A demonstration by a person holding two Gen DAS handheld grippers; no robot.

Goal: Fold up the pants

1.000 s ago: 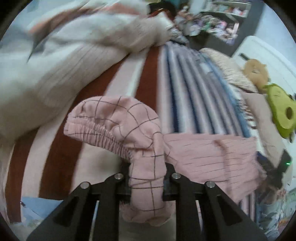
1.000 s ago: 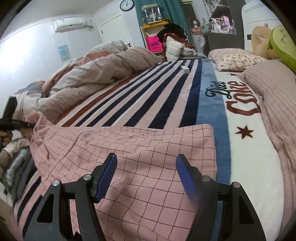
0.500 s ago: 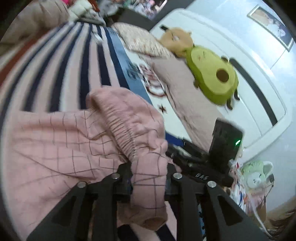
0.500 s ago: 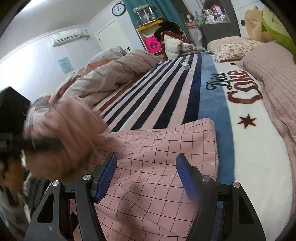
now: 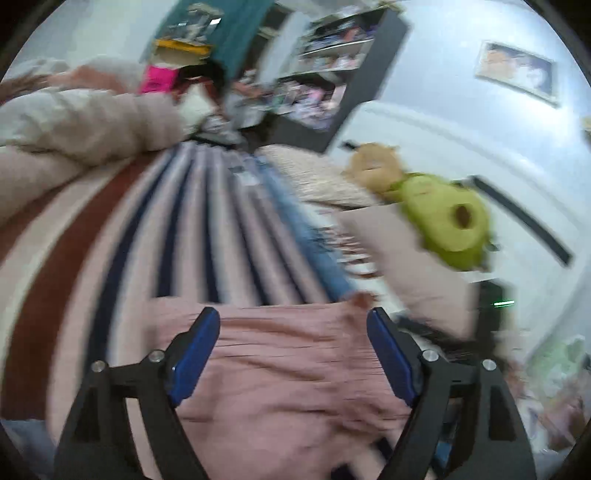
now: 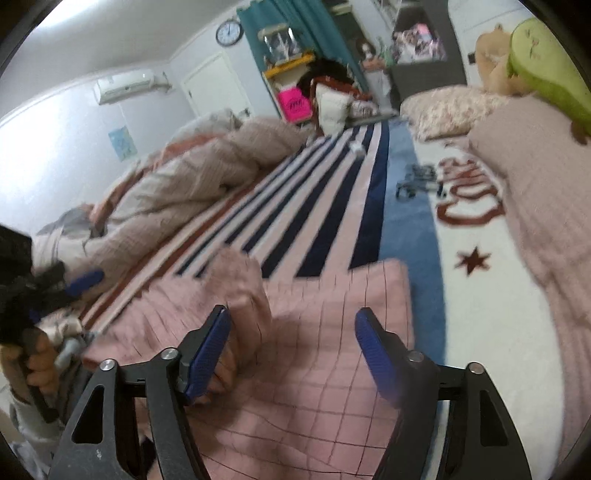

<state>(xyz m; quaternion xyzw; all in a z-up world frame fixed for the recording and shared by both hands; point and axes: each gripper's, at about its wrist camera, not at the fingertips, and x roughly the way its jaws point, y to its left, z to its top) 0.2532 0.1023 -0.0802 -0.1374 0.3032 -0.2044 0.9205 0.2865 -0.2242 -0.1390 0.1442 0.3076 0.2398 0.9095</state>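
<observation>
The pink checked cotton pants (image 6: 317, 373) lie flat on the striped fleece blanket (image 6: 325, 206), directly beneath and ahead of both sets of jaws. The left gripper (image 5: 293, 354) is opening, its blue pads clear of the cloth below, nothing clamped. The right gripper (image 6: 291, 350) is also opening over the fabric, gripping nothing. A raised fold sits just beyond the right gripper's left pad, so the right hand seems nearer it.

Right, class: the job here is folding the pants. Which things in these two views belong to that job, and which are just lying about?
Belongs to the job:
- pink checked pants
- left gripper, jaws opening, nothing pinched
- right gripper, jaws opening above the pants

Just lying about:
- striped blanket
- beige duvet
- avocado plush
- floral pillow
- wall clock
</observation>
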